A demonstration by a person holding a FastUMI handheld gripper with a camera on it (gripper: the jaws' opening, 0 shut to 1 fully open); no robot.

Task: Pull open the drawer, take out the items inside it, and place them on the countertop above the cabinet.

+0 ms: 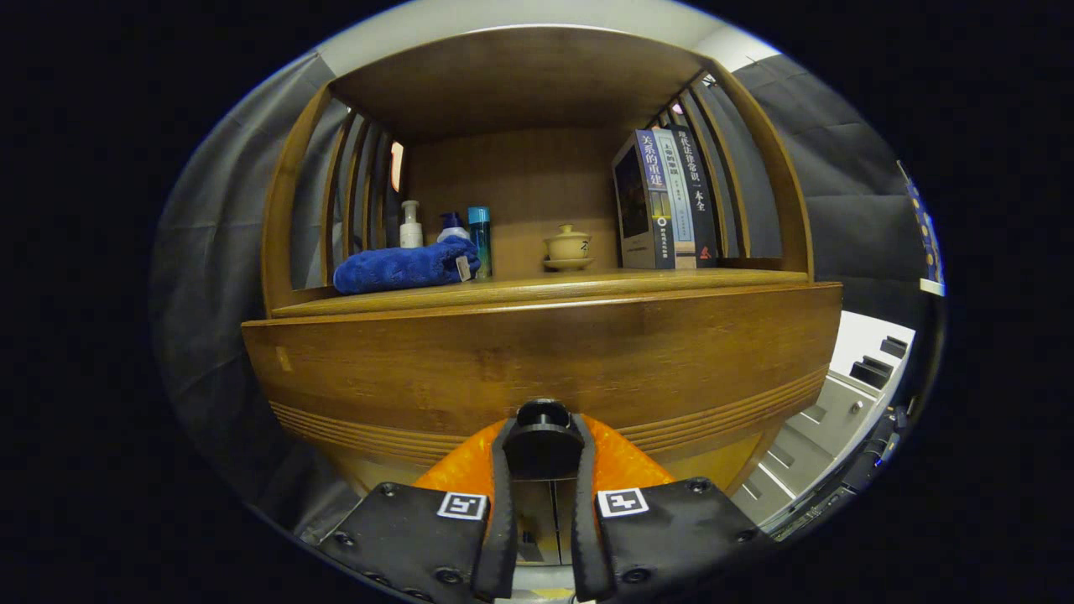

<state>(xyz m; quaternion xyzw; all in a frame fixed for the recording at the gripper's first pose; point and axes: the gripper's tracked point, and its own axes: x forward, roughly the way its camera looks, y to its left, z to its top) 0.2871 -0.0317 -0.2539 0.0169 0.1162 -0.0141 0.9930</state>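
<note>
Now your gripper [544,436] is pinching the round dark knob [544,417], one finger pressing on each side. That knob is sitting low on the one wooden drawer front [537,361], and it is the right spot to be holding. The drawer is looking stiff and probably heavy, so be pulling slowly and straight. Beyond it, on the countertop [537,289], are lying one blue towel [403,265], three bottles [479,235], one lidded cup [568,246] and three books [667,197].

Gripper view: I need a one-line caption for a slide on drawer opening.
Claw shut on the drawer's round knob, below a countertop holding a blue towel, bottles, lidded cup and books.
</note>
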